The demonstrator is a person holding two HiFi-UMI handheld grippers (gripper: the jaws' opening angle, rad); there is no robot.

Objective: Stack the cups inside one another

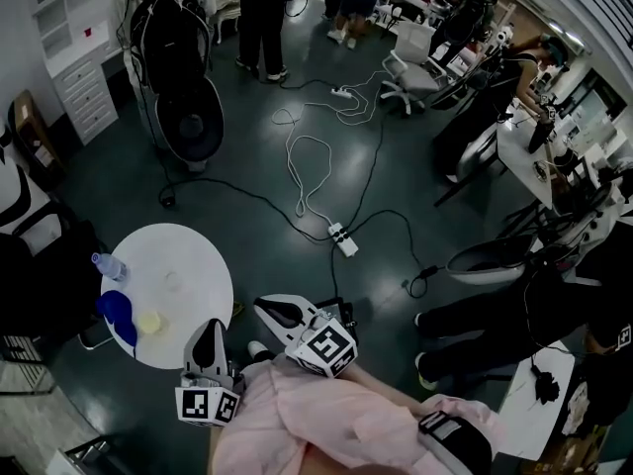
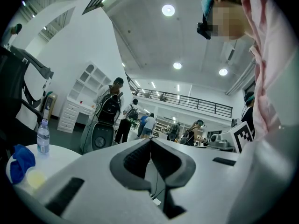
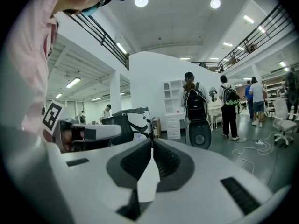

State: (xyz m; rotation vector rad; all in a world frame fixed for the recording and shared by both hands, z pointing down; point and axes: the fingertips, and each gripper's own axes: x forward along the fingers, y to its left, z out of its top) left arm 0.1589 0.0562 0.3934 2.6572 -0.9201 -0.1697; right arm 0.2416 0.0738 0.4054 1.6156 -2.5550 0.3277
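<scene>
While the left gripper and right gripper hang pressed together, empty, at lower centre, the yellow cup sits loose beside what look like blue cups on the lower-left table, so nesting seemingly remains undone.

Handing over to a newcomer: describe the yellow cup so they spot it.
Find the round white table at the head view's left. Near its bottom edge, beside the blue cups, sits the yellow cup, the only yellow thing there.
</scene>
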